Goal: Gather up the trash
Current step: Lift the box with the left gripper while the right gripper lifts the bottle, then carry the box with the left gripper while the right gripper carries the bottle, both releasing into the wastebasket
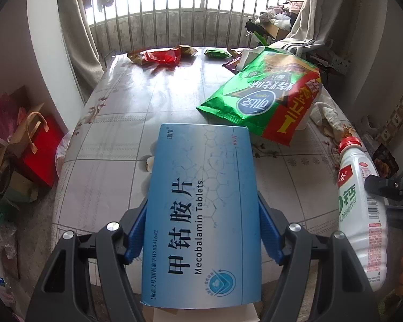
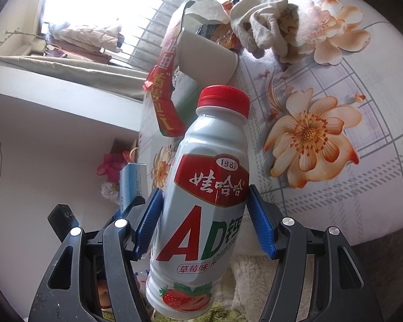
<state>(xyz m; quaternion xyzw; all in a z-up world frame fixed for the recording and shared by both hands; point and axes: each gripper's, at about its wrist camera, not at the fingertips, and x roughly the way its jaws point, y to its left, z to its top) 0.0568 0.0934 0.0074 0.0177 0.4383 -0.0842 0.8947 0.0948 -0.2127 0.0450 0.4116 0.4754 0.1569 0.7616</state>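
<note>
Left wrist view: left gripper (image 1: pixel 202 230) clamped on a blue Mecobalamin tablet box (image 1: pixel 201 214), blue pads (image 1: pixel 137 230) pressing its long edges, so the box rides flat above the floral table (image 1: pixel 115 139), clear of it for carrying. Green snack bag (image 1: pixel 266 99) and red wrapper (image 1: pixel 164 57) lie on the table farther off, uncollected. The drink bottle (image 1: pixel 360 214) shows at the right edge.

Right wrist view: right gripper (image 2: pixel 204 222) closed on the white AD calcium drink bottle (image 2: pixel 201 204), gripped at mid-body, red cap (image 2: pixel 223 102) pointing away. Both tools are full; judged next step is dropping off.
</note>
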